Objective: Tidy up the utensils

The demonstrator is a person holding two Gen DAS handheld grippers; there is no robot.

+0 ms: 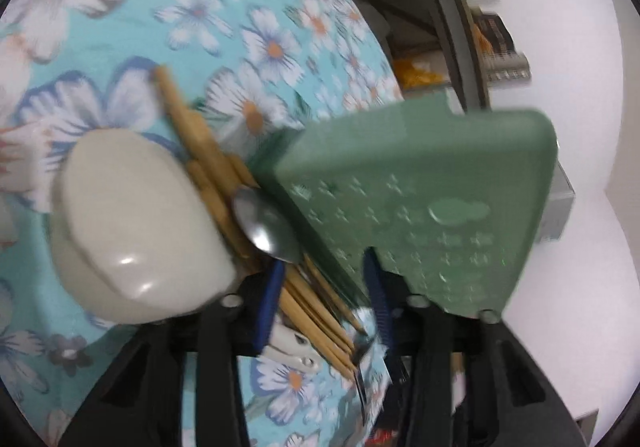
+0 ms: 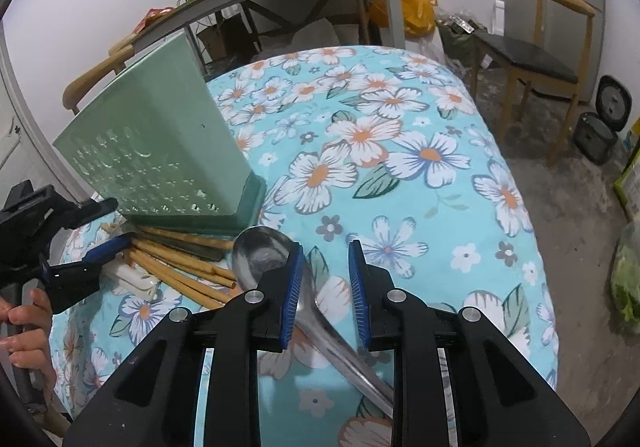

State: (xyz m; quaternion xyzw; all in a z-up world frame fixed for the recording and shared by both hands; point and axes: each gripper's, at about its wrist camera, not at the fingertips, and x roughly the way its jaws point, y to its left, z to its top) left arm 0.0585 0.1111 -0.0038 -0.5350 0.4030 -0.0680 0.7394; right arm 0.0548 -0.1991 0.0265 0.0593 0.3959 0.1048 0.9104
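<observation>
The right gripper (image 2: 325,287) hangs over the flowered tablecloth (image 2: 420,175) with its blue pads apart; the steel spoon (image 2: 260,253) lies on the cloth beneath them, its bowl just ahead of the left pad and its handle running back under the gap toward the right arm, and neither pad presses it. Ahead and to the left of those jaws a green utensil holder (image 2: 160,151) stands tilted, its base resting on a heap of bamboo chopsticks (image 2: 180,267). A white ceramic spoon (image 2: 136,279) lies beside the chopsticks, close to the left gripper (image 2: 100,251), whose handle a hand (image 2: 24,327) grips at the picture's edge. In the left wrist view the left gripper (image 1: 326,311) has several chopsticks (image 1: 320,311) lying between its blue pads; blur hides whether the pads press them. A cream bowl (image 1: 132,231) sits just left of these jaws, the holder (image 1: 420,207) just ahead and to the right, with the spoon's (image 1: 264,227) bowl between them.
</observation>
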